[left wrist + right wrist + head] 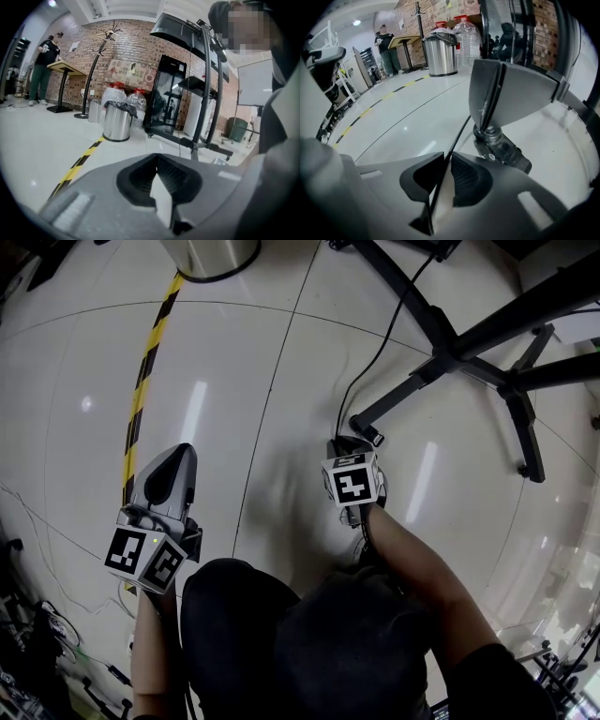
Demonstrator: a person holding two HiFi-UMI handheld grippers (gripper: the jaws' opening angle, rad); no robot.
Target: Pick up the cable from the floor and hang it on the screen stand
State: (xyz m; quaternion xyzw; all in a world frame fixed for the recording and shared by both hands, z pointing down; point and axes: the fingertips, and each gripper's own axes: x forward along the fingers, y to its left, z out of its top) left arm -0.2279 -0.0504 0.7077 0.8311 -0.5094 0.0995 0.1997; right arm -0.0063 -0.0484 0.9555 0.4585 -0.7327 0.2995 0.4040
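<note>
Beside the stand foot (403,395), on the floor (262,381), my right tongs (440,187) pinch the thin cable (459,136), left tongs (157,187) shut and empty well left of it; lifted fast, I fear the cable slips the pads (468,176) or snags that foot.

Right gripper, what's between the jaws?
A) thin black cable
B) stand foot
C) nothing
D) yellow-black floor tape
A: in the right gripper view the thin black cable runs up from between the jaws of the right gripper, which are pinched together on it.
</note>
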